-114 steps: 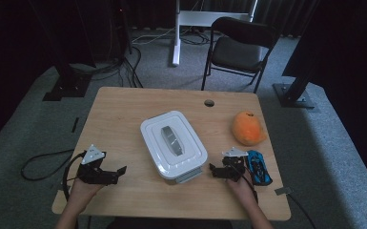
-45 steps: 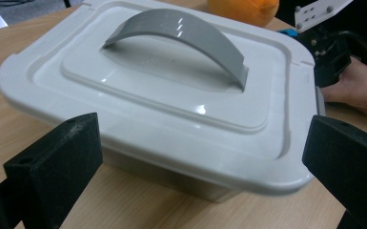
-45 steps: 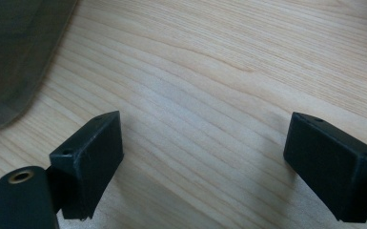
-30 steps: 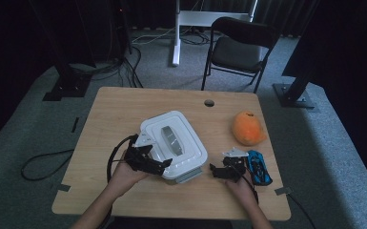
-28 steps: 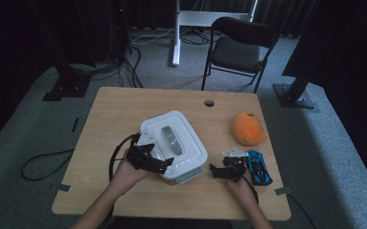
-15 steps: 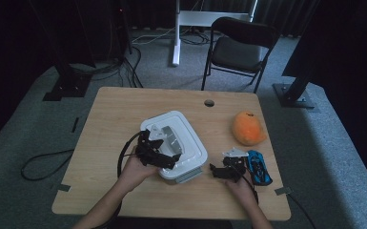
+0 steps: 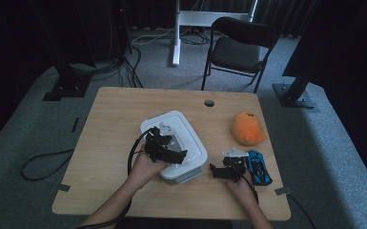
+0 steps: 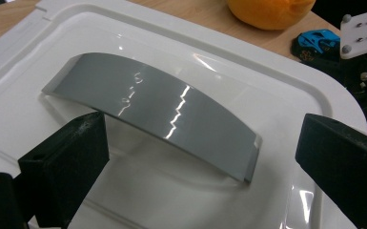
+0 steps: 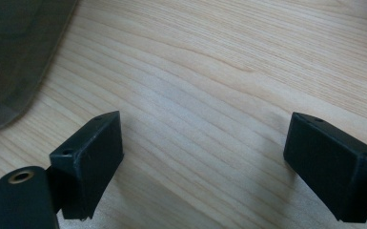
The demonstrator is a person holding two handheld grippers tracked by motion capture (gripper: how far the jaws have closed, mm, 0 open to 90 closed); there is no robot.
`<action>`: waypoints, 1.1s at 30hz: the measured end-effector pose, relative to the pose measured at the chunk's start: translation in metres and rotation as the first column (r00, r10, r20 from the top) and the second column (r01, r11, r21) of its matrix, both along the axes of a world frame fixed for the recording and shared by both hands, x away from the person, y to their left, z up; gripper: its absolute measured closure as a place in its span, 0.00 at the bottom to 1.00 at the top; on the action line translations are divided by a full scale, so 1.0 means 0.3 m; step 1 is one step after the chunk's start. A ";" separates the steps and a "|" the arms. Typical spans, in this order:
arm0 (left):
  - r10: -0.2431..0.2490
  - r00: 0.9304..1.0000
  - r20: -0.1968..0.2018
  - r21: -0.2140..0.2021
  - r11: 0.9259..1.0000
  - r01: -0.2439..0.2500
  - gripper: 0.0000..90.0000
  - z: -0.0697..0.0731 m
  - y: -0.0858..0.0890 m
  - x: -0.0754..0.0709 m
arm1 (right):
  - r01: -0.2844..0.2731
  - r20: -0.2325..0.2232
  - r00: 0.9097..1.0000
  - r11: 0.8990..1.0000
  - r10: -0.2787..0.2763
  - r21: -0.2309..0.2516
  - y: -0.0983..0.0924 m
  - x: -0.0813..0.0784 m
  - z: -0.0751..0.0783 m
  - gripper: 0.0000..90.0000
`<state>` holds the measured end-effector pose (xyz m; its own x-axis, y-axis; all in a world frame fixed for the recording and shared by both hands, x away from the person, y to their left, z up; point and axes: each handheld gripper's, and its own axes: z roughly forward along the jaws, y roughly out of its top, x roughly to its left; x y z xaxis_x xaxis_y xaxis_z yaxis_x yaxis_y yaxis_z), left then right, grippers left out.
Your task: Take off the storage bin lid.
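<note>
White, shallow box (image 7: 174, 143) with rounded corners, lying flat near the middle of the wooden surface (image 7: 109, 119), long axis running from about 10 o'clock to 4 o'clock in the high view. Glossy white lid (image 8: 171, 43) with a raised rim and a sunken middle panel. Across that panel, a grey arched handle (image 8: 152, 112), smooth and shiny, bowed upward with a gap beneath, catching streaks of light.

Left tongs (image 7: 174, 155) over the lid, at its 6 o'clock half, held from below by the left hand (image 7: 145, 167). Jaws spread wide on either side of the grey handle, touching nothing; just easing inward slightly, handle between them but unpinched.

Right tongs (image 7: 219, 171) at 3 o'clock of the box, just beside its corner, low over bare wood, spread wide and pinching nothing.

Blue toy car (image 7: 258, 166) just at 3 o'clock of the right tongs. Orange round fruit (image 7: 248, 128) at 1 o'clock of them, well apart from the box.
</note>
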<state>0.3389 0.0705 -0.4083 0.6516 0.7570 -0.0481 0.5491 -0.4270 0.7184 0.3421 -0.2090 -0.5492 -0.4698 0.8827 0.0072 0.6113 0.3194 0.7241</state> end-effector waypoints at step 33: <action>0.063 0.997 0.052 -0.047 0.997 -0.061 0.35 -0.035 -0.011 0.006 | 0.000 0.001 1.000 1.000 0.000 -0.001 0.000 0.000 0.000 0.14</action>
<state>0.3409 0.0673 -0.4188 0.6061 0.7939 -0.0494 0.5337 -0.3598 0.7653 0.3421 -0.2090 -0.5492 -0.4698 0.8828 0.0063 0.6108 0.3198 0.7243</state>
